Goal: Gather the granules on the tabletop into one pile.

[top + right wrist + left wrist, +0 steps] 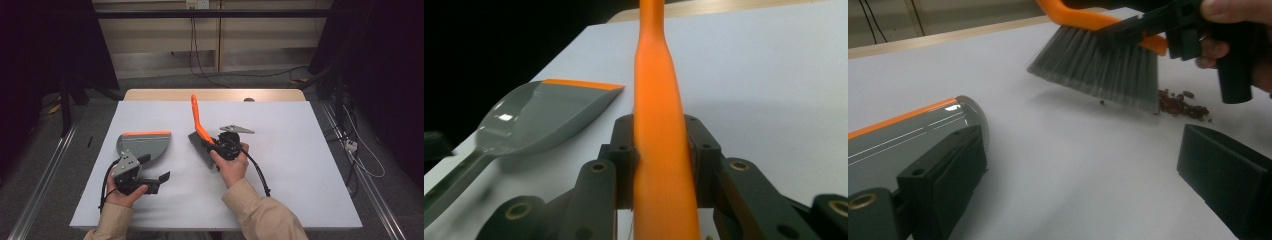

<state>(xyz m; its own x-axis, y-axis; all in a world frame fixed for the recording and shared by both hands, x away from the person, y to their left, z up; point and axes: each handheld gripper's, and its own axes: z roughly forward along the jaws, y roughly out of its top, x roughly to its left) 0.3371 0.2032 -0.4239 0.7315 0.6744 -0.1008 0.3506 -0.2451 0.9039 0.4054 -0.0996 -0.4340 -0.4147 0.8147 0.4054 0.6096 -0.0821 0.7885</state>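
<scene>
Small heap of dark red-brown beads or seeds [1184, 106] lies on the white table top [300, 165], near its middle, right at the trailing end of the grey bristles [1098, 70] of the orange-handled hand brush [199, 125]. One stray grain sits apart, just under the bristles toward the dustpan side. Right gripper [659, 145] has its jaws clamped on the brush's orange handle [656, 100], one pad on each flank; grip looks firm but the handle is smooth and tapered, so a hard sweep could let it twist or slide between the pads. Grey dustpan with orange lip [145, 142] rests toward the left edge of the table, lip pointing away from the person, well apart from the heap. Left gripper [145, 172] sits at the dustpan's handle: in the left gripper view one jaw lies against the handle and the other stands well clear, so the jaws are open and the pan is not pinched. Likely risks: bristles flick the round grains and scatter them toward the table's edges; the unclamped pan gets shoved away when the brush arrives; grains roll under the lip if it is not flat on the table.
</scene>
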